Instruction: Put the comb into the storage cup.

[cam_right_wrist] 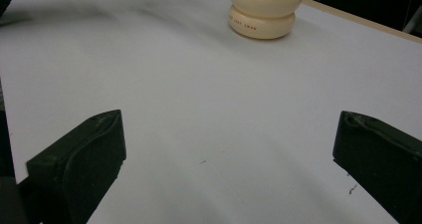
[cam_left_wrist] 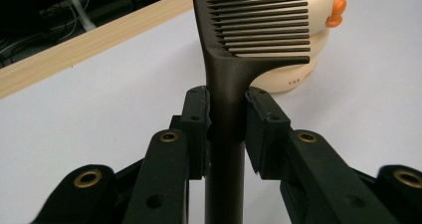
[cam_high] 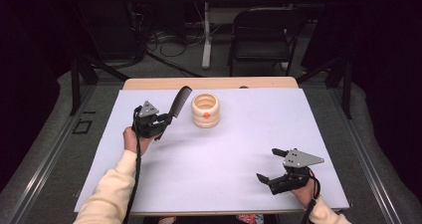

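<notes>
Left tongs clamped on black comb beside cream cup, right tongs spread wide

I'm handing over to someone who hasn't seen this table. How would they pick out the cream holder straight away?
On the white sheet covering the table, look toward the far edge, about midway across. The cream holder stands there upright, beside the dark comb held in the left gripper. It is round, ribbed and open-topped, with a small orange beak on its side.
</notes>
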`<action>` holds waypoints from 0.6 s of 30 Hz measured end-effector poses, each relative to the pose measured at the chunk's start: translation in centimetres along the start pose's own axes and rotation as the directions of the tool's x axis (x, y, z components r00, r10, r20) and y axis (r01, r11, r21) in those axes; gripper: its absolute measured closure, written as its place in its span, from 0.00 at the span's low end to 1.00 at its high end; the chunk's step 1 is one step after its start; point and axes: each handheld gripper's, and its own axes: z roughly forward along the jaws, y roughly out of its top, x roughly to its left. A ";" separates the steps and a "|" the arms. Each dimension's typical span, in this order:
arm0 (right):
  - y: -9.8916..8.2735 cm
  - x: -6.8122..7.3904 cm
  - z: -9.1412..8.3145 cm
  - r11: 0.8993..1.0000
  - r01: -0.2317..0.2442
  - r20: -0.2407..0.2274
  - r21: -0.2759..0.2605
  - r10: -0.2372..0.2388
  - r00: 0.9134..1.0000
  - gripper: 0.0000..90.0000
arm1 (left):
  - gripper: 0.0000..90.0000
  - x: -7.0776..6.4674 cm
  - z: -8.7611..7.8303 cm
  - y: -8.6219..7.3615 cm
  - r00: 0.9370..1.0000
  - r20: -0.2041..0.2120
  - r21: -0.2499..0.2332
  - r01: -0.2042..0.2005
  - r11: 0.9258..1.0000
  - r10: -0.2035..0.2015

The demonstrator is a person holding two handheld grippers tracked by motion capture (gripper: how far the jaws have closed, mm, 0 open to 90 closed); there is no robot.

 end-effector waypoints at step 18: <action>0.0 0.0 0.1 1.000 -0.002 0.003 0.001 0.002 1.000 0.00 | 0.81 -0.1 0.4 1.0 1.000 0.010 -0.039 0.015 0.999 -0.015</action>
